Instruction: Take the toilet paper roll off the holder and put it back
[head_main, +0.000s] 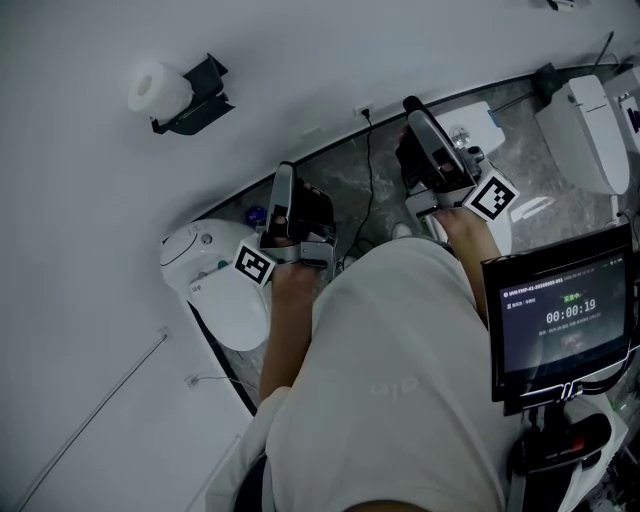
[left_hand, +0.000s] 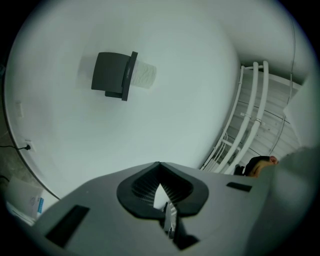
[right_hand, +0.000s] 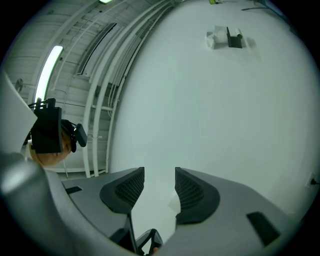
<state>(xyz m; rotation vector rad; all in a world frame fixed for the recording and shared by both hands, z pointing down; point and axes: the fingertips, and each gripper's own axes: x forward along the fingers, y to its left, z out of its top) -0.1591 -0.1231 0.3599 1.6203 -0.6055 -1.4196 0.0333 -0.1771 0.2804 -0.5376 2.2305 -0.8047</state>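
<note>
Hanging on a white wall (head_main: 90, 200) in the upper left of the head view, one toilet paper roll (head_main: 155, 88) sits on its one black holder (head_main: 200, 95). Two grippers show, each held in one hand with the forearm stretched up the frame from the person's white shirt (head_main: 400, 380). The left gripper (head_main: 284, 172), at centre, has its jaw tips pressed together with nothing between them. The right gripper (head_main: 412, 106), upper right of centre, has its jaws apart and empty. Both are well apart from the roll.
</note>
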